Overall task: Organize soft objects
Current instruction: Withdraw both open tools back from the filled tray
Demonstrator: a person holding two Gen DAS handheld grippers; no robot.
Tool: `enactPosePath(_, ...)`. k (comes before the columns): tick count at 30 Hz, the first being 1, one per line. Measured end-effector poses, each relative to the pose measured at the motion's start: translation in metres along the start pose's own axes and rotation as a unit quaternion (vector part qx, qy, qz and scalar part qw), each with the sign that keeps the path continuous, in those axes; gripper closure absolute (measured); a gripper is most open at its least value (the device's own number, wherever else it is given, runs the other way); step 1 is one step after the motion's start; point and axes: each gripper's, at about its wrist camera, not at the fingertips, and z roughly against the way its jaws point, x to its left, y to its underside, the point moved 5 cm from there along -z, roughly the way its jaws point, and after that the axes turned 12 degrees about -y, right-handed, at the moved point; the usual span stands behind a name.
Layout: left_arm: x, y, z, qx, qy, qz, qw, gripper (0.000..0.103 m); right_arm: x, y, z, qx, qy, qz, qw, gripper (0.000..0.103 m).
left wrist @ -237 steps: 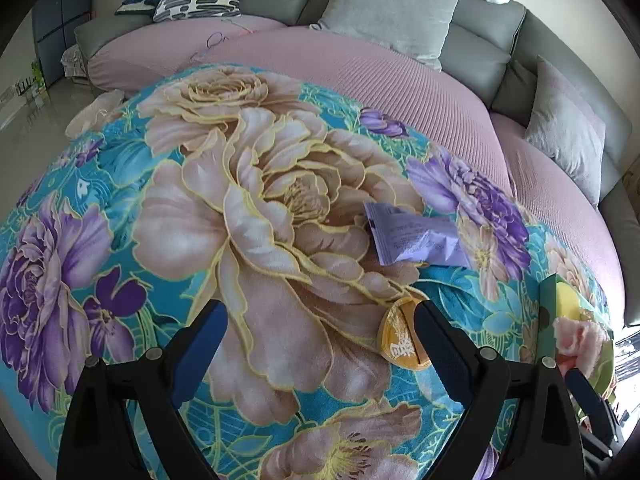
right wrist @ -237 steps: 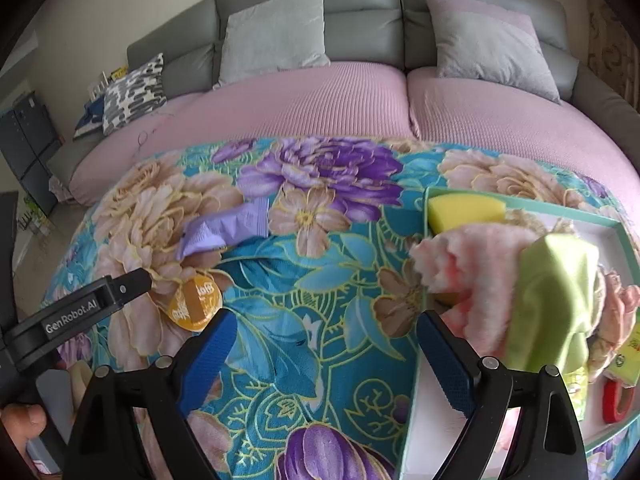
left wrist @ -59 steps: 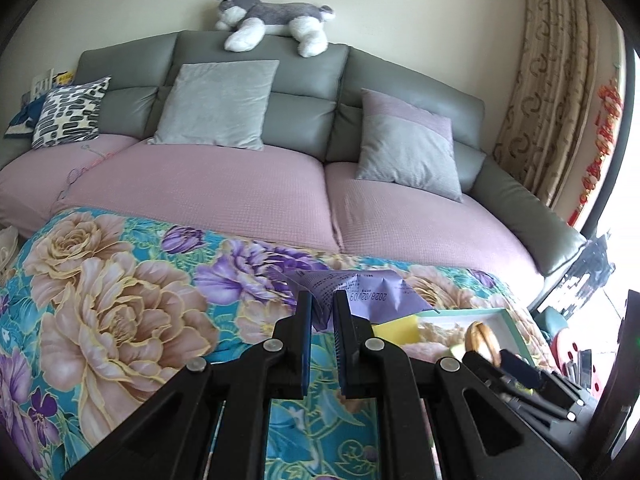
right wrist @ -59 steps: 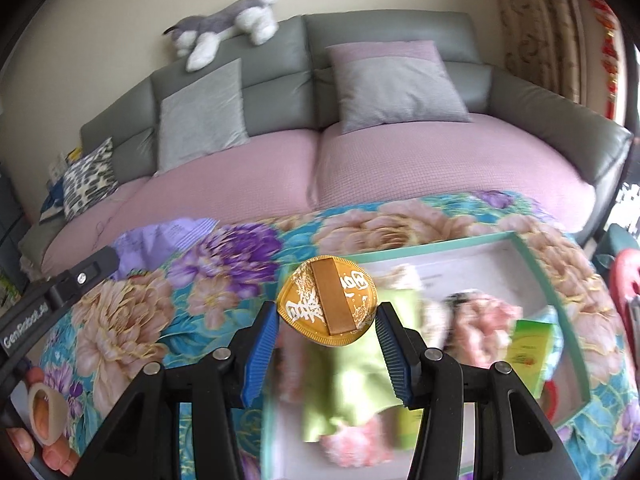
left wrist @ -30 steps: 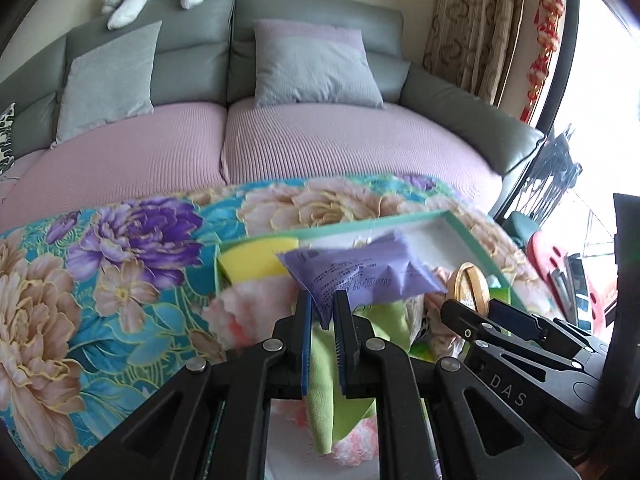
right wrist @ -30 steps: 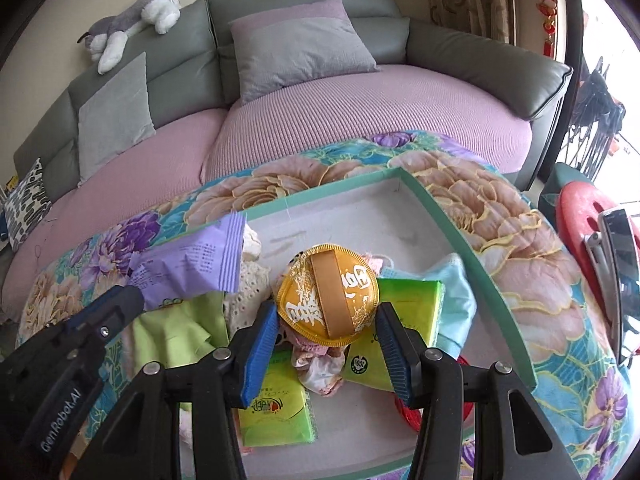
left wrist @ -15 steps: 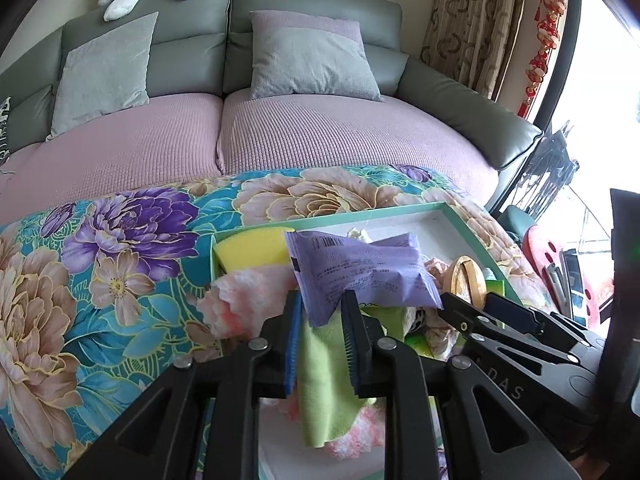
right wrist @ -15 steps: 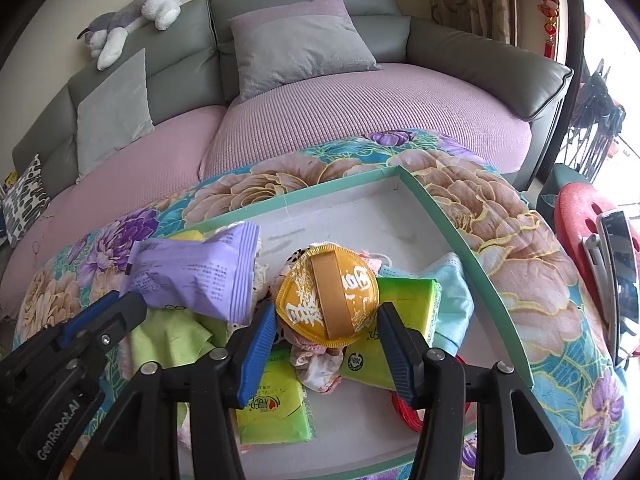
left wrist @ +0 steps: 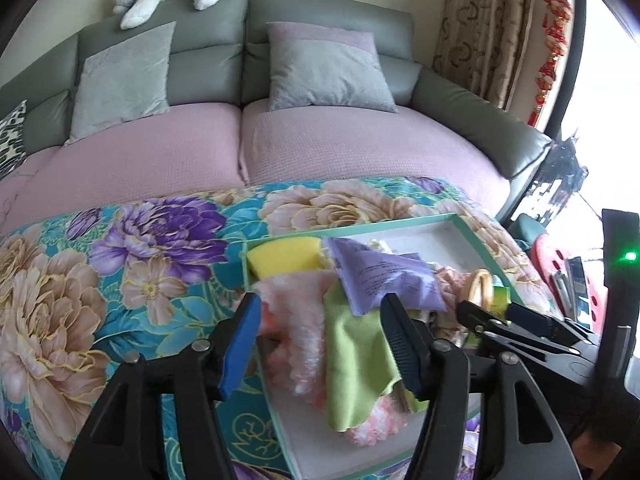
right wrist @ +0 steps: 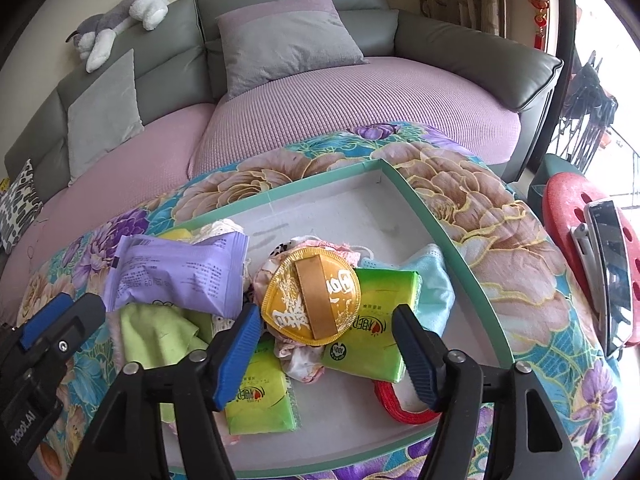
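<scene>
Tongs on both sides are spread wide and pinch nothing. The left tongs [left wrist: 320,332] hang over the near end of the green-rimmed box [right wrist: 424,200]. The right tongs [right wrist: 326,340] hang over the middle of it.

The purple packet [right wrist: 180,276] lies inside the box, on top of the green cloth [left wrist: 356,356] and the fluffy pink cloth [left wrist: 296,344]. It sits between the left tongs' blue fingers [left wrist: 240,344] in the left view, but they do not touch it. A yellow sponge [left wrist: 284,254] is tucked in the box corner just behind the packet.

The round gold pad [right wrist: 311,298] with a brown strap rests on a little heap of cloth in the middle of the box. It leans on a green tissue pack [right wrist: 372,320]. A blue face mask [right wrist: 434,280] lies beside that pack. Another green pack [right wrist: 262,400] lies near the front, and something red [right wrist: 396,400] peeks out by the right tongs.

The box sits on a flowery blanket [left wrist: 120,280]. Behind it is a sofa [left wrist: 320,152] with pink seats.
</scene>
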Motion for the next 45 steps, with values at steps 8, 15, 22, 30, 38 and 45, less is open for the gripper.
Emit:
enactPosePath(8, 0.025, 0.006, -0.011, 0.009, -0.053, 0.037, 0.9979, 0.006, 0.003, 0.003, 0.003, 0.002, 0.012, 0.019, 1.000, 0.010)
enactPosePath(15, 0.047, 0.010, -0.009, 0.005, -0.076, 0.066, 0.9949, 0.004, 0.015, 0.008, 0.009, 0.011, 0.021, 0.055, 0.998, 0.010)
enactPosePath(22, 0.053, 0.015, -0.004, 0.009, -0.081, 0.073, 0.9940, 0.004, 0.021, 0.016, 0.015, 0.018, 0.014, 0.060, 0.998, 0.010)
enactPosePath(30, 0.054, 0.026, -0.002, 0.035, -0.093, 0.071, 0.9925, 0.004, 0.029, 0.031, 0.024, 0.025, 0.014, 0.073, 0.997, 0.010)
enactPosePath(38, 0.058, 0.039, 0.013, 0.024, -0.148, 0.060, 0.9868, 0.004, 0.039, 0.049, 0.029, 0.036, 0.010, 0.090, 0.995, 0.010)
enactPosePath(45, 0.065, 0.053, 0.023, 0.029, -0.202, 0.048, 0.9777, 0.004, 0.046, 0.063, 0.032, 0.044, 0.008, 0.098, 0.994, 0.010)
